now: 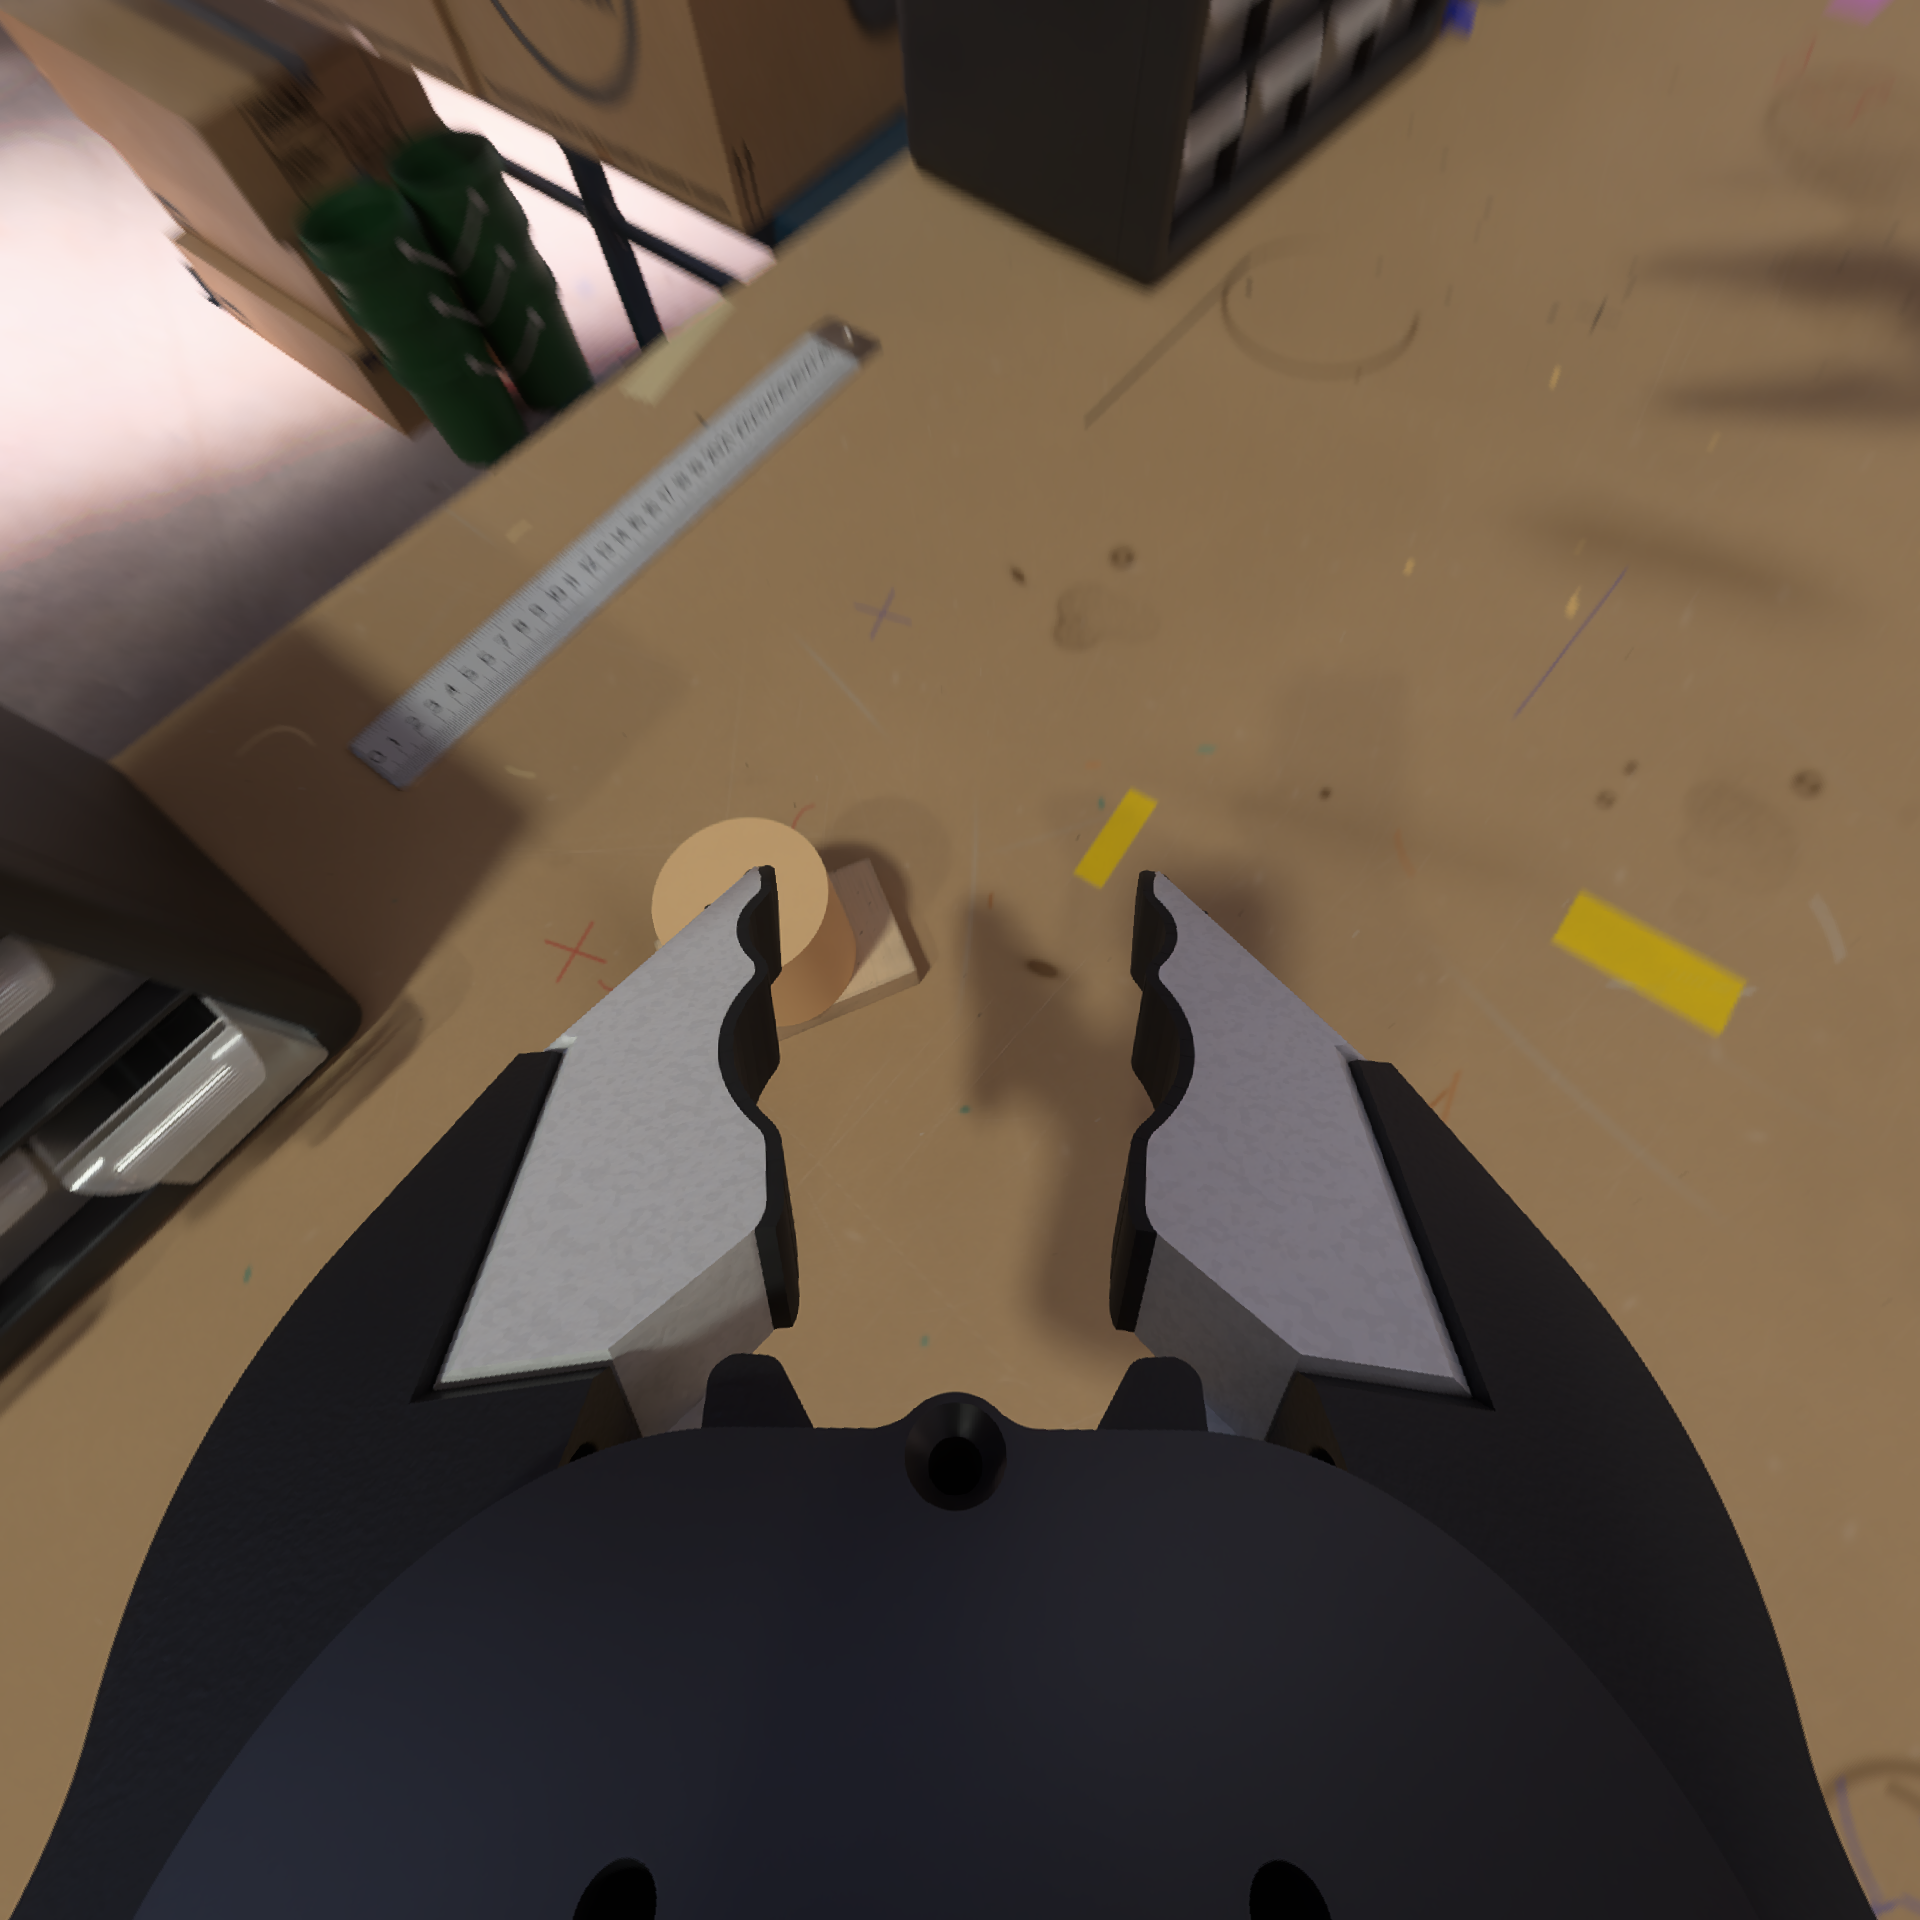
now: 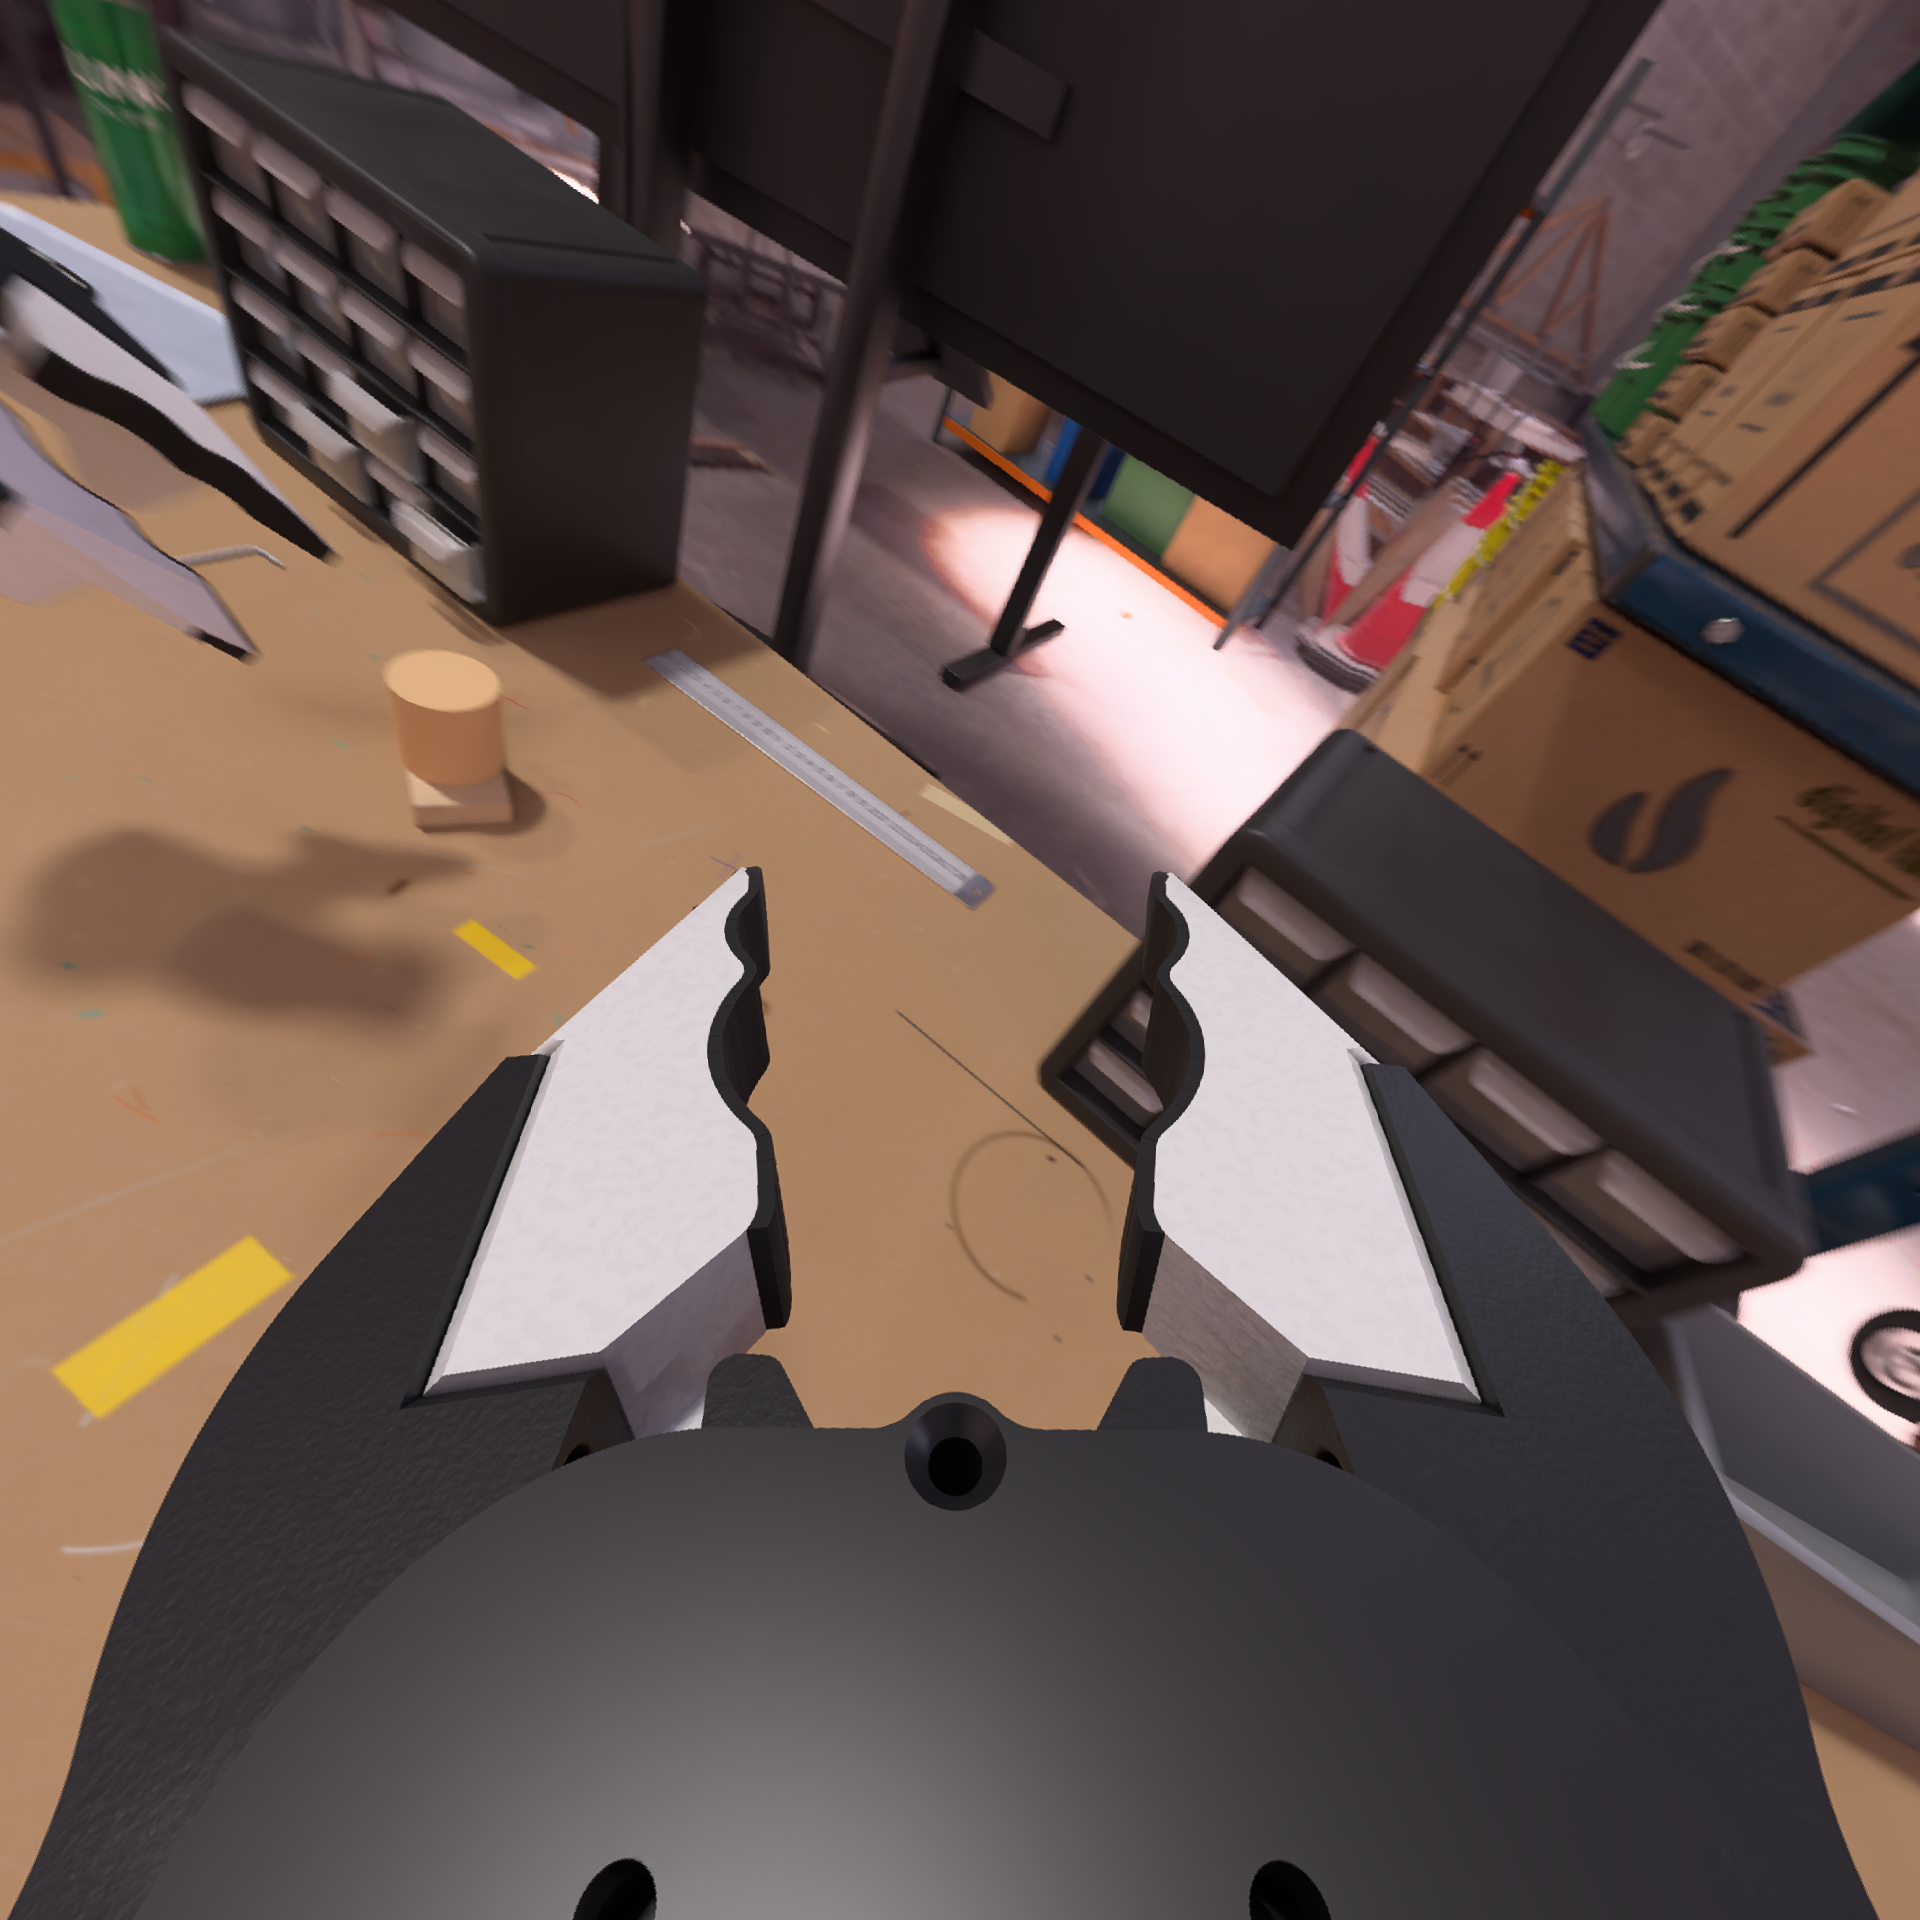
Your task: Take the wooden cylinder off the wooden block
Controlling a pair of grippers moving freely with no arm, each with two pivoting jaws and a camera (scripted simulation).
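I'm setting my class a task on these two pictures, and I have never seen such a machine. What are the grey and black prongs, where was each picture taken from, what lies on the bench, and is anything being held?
Each picture comes from a camera on one gripper, looking forward along its two fingers. The left gripper and the right gripper both stand open and hold nothing.

On the brown workbench a wooden cylinder stands upright on a small wooden block. In the left view one finger partly covers it, so the cylinder is not between the fingers. Also there: a steel ruler, yellow tape strips and black drawer cabinets. The left gripper's fingers also show at the right view's left edge.
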